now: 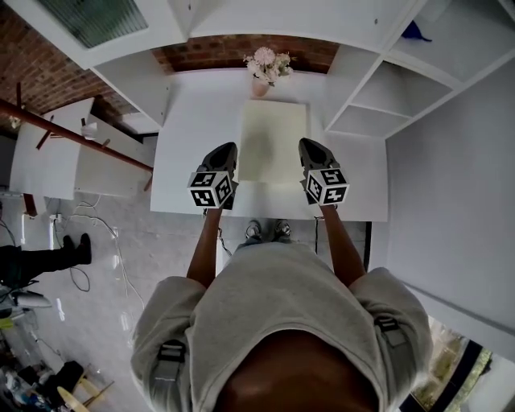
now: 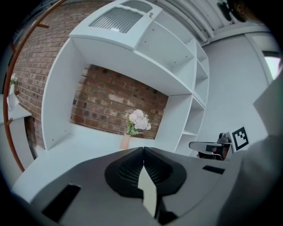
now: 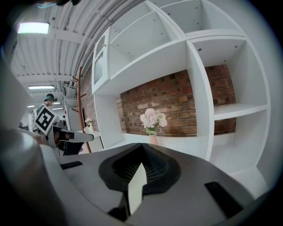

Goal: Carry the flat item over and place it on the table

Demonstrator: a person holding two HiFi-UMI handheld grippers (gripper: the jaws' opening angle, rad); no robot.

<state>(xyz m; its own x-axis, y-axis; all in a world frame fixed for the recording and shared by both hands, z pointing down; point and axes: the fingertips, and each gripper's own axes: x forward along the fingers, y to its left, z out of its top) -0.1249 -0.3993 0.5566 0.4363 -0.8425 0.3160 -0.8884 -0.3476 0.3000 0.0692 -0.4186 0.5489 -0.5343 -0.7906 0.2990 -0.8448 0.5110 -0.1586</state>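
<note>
The flat item (image 1: 272, 145) is a thin cream board, lying level over the white table (image 1: 193, 121); I cannot tell whether it touches the top. My left gripper (image 1: 229, 157) is shut on its near left edge. My right gripper (image 1: 310, 154) is shut on its near right edge. In the left gripper view the jaws (image 2: 143, 152) meet at the tips with a pale sliver of the board (image 2: 148, 190) pinched between them. The right gripper view shows the same: my right gripper (image 3: 142, 150) has its jaws closed on the board's edge (image 3: 136, 187).
A vase of pale flowers (image 1: 265, 71) stands at the table's back against a brick wall, just beyond the board. White shelving (image 1: 378, 105) rises at the right and a white cabinet (image 1: 113, 24) at the left. Cables lie on the floor (image 1: 96, 241) to my left.
</note>
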